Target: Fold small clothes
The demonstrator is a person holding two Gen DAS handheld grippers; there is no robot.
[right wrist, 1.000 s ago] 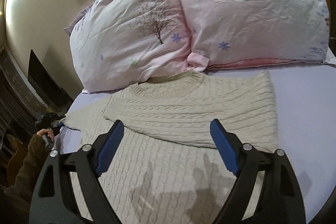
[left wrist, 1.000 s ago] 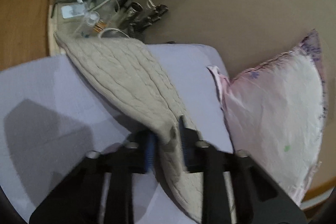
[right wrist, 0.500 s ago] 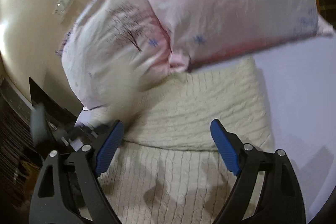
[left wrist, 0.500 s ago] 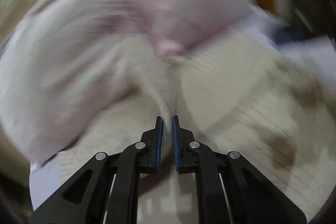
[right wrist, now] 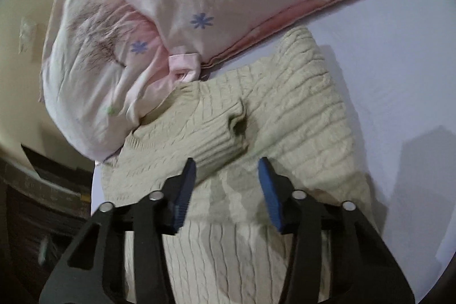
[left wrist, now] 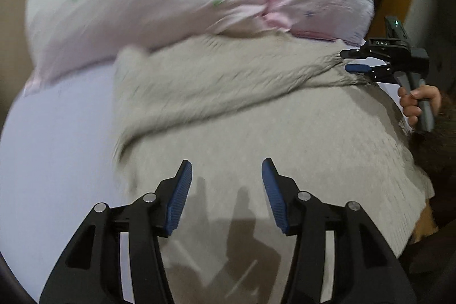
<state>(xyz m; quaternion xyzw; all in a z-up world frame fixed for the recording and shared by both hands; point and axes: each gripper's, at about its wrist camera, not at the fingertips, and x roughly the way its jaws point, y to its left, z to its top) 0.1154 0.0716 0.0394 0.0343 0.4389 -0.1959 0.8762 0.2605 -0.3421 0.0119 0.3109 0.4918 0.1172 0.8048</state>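
Sweater, beige cable-knit, is lying on the lilac bed sheet, partly folded, with its top edge touching the pillows.

Left wrist view:
- The left gripper is hovering over the near part of the sweater body. Its jaws are standing apart with nothing between the blue pads, and its shadow is falling on the knit right below.
- Past it, a thick fold of the sweater is running diagonally across the body.
- Far right, the person's hand is gripping the handle of the other tool, whose tips are sitting at the sweater's far right edge. Blur is hiding whether they are touching the knit.

Right wrist view:
- The right gripper is also showing its jaws apart, clamping nothing, with knit lying below.
- Just beyond the pads, the sleeve cuff is lying on top of the folded body, its opening facing the camera.
- Behind it, two pink floral pillows are resting against each other at the head of the bed.
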